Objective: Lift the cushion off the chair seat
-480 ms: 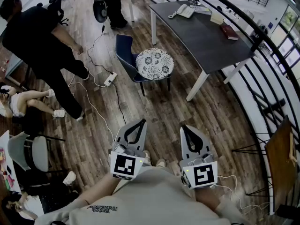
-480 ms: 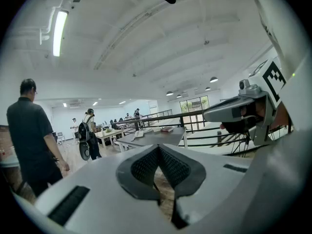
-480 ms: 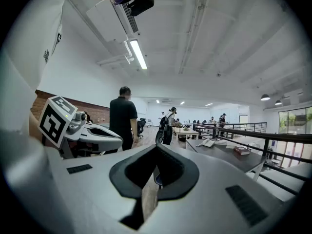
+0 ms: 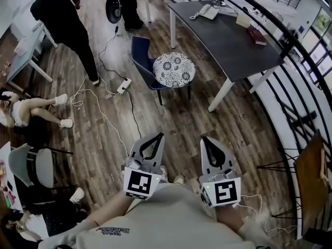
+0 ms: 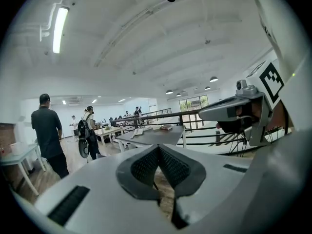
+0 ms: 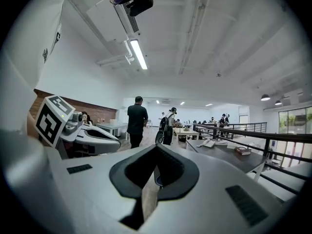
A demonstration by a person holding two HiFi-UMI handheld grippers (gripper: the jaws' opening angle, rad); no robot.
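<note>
A round white cushion (image 4: pixel 174 70) with a dark flower pattern lies on the seat of a blue chair (image 4: pixel 140 52), far ahead of me in the head view, beside the dark table. My left gripper (image 4: pixel 158 135) and right gripper (image 4: pixel 204 139) are held side by side close to my body, well short of the chair. Both point forward over the wood floor, jaws closed tip to tip with nothing between them. In the left gripper view the left gripper (image 5: pixel 158 148) is shut; in the right gripper view the right gripper (image 6: pixel 157 147) is shut too.
A dark grey table (image 4: pixel 228 40) with a phone (image 4: pixel 205 11) and a book (image 4: pixel 256 35) stands right of the chair. A power strip (image 4: pixel 123 86) and cables lie on the floor to its left. A person in black (image 4: pixel 62 9) stands far left. A black railing (image 4: pixel 293 82) runs along the right.
The person in black has walked away toward the far left. Both grippers stay where they were, still closed.
</note>
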